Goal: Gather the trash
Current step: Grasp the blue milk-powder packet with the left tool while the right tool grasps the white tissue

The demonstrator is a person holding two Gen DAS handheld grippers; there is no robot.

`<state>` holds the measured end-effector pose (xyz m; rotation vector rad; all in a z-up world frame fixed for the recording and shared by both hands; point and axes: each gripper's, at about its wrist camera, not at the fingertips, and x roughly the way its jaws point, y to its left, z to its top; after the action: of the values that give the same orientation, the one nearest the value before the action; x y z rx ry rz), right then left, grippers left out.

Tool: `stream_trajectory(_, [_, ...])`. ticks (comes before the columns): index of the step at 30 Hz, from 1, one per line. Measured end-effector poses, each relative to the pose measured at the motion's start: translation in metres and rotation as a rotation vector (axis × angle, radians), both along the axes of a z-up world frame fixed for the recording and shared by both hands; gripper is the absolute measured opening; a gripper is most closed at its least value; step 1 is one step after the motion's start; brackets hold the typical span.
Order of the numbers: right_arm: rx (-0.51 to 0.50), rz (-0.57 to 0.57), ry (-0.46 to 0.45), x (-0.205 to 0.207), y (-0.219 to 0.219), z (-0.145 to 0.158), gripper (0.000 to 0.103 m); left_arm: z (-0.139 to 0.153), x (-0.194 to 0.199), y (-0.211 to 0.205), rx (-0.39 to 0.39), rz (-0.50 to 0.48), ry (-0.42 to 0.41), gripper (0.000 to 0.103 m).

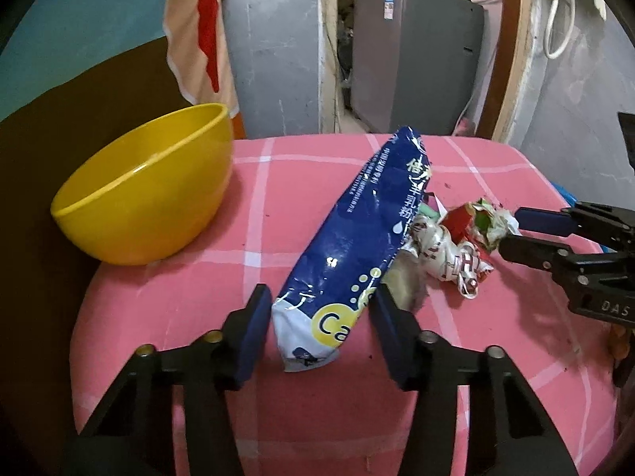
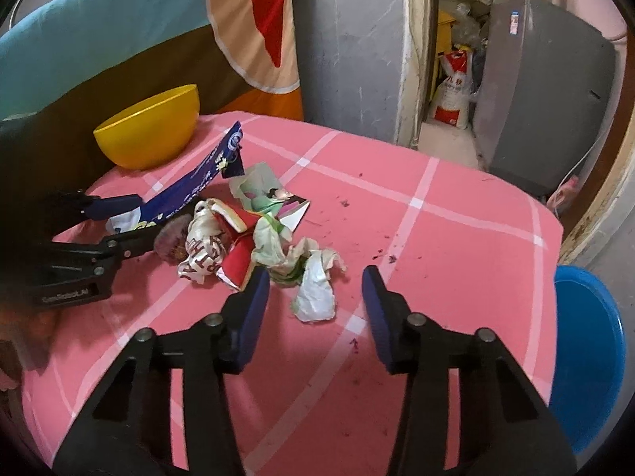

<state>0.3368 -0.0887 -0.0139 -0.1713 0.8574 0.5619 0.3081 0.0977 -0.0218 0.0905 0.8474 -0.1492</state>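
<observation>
Both grippers stand spread wide and hold nothing. Left gripper point(image 1: 317, 317) straddles the near end of the long blue foil milk-powder bag point(image 1: 345, 246), one finger to each side of it, not yet pinching. Right gripper point(image 2: 315, 297) hovers with its jaws apart around a crumpled white paper wad point(image 2: 315, 293) lying on the pink checked tablecloth point(image 2: 456, 238).

Beyond that wad, toward the bag, sits a heap of crushed wrappers in red, white and green point(image 2: 246, 242), touching the bag's side. Farther off, past the bag's far end, the yellow plastic bowl point(image 1: 147, 186) stands at the table's edge, and it looks empty.

Judging by this, collecting has barely begun: every scrap lies on the cloth, nothing is gathered. A blue plastic tub point(image 2: 587, 357) sits below the table on the side away from the bowl; which vessel is meant for the trash I cannot tell.
</observation>
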Motion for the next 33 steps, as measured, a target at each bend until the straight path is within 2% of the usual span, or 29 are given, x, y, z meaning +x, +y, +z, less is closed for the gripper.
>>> stream_trajectory(5, [-0.003,0.027,0.056,0.003,0.004,-0.007,0.051,0.000,-0.006,-0.004,-0.001,-0.001,0.005,0.042])
stream_trajectory(10, [0.015,0.022,0.070,0.005,0.001,-0.008,0.032,0.002,-0.007,-0.003,-0.038,0.017,0.020,0.040])
stream_trajectory(27, [0.076,0.007,-0.013,-0.028,-0.027,-0.001,0.030,0.017,-0.051,0.003,-0.318,0.127,0.014,0.039])
stream_trajectory(33, [0.100,0.017,-0.025,-0.041,-0.036,0.000,0.030,0.023,-0.064,-0.004,-0.368,0.130,-0.004,0.039])
